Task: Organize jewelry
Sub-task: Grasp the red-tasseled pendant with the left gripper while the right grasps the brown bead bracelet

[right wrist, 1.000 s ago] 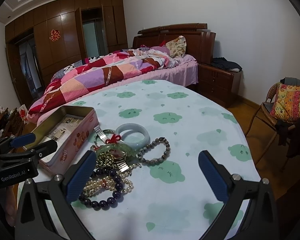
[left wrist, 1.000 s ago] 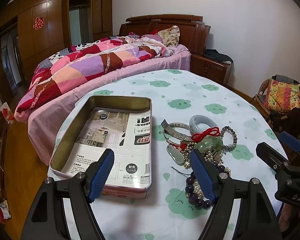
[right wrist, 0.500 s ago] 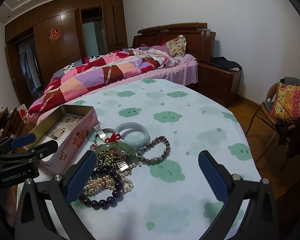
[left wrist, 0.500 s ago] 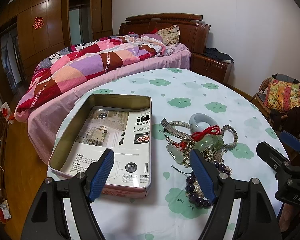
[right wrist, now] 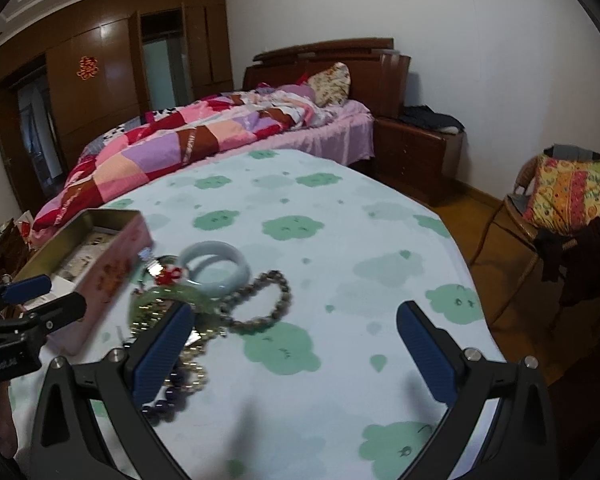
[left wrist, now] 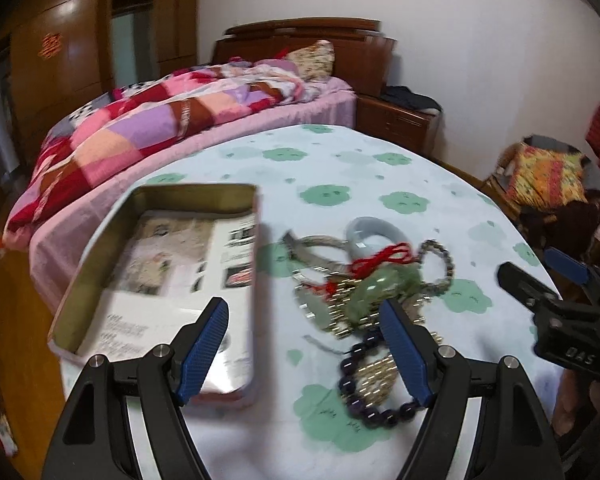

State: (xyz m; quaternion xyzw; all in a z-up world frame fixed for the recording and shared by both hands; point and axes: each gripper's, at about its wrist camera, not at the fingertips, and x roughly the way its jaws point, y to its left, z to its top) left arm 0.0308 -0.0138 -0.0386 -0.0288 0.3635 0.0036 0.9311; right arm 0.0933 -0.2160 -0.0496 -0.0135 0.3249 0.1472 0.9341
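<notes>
Left tongs [left wrist: 304, 344]: blue pads apart, holding nothing, poised over the near edge of the tabletop [left wrist: 340, 168]; since half a second ago they have shifted, and this view is now motion-blurred.

Right tongs [right wrist: 294, 350]: pads wide apart, holding nothing, now lower and closer over the jewelry than before.

Purple bead bracelet [left wrist: 364, 392]: nearest item, at the near edge of the heap, lying on the green-cloud tablecloth.

Jewelry heap [left wrist: 364, 292]: unmoved; gold chains, a green jade piece [left wrist: 374, 286] and a red cord [left wrist: 380, 258] tangled together.

Grey bead bracelet [right wrist: 260, 300]: at the heap's right side.

Pale jade bangle [right wrist: 214, 266]: at the heap's far side.

Open tin box [left wrist: 100, 256]: toward the tabletop's left edge, just beside the heap, paper-lined, holding no jewelry.

Bed [right wrist: 220, 136]: beyond the tabletop's far edge.
</notes>
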